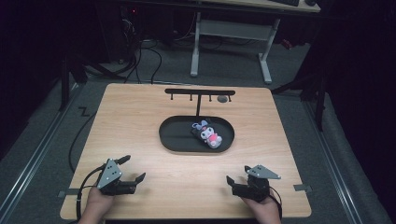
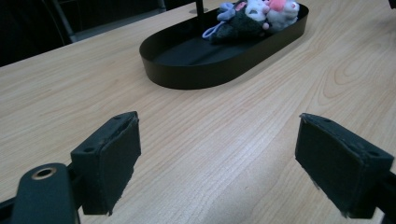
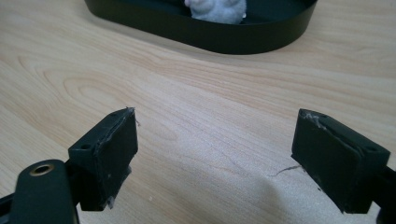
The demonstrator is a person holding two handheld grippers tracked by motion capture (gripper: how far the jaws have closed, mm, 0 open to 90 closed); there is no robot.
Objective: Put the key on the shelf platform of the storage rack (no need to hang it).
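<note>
A small plush toy (image 1: 207,132), black, white and pink with lilac ears, lies in the right half of a black oval tray (image 1: 173,135) at the table's middle. The left gripper view shows the toy (image 2: 254,14) in the tray (image 2: 187,77) ahead and to the right. In the right gripper view the toy's pale underside (image 3: 217,9) peeks over the tray wall (image 3: 224,39). My left gripper (image 1: 134,169) rests open near the front left of the table. My right gripper (image 1: 237,173) rests open near the front right. Both hold nothing.
A black T-shaped hook rack (image 1: 200,93) stands just behind the tray, with a small grey object (image 1: 222,99) hanging at its right end. The wooden table (image 1: 140,116) ends close behind my hands. A desk frame (image 1: 231,42) and cables sit on the floor beyond.
</note>
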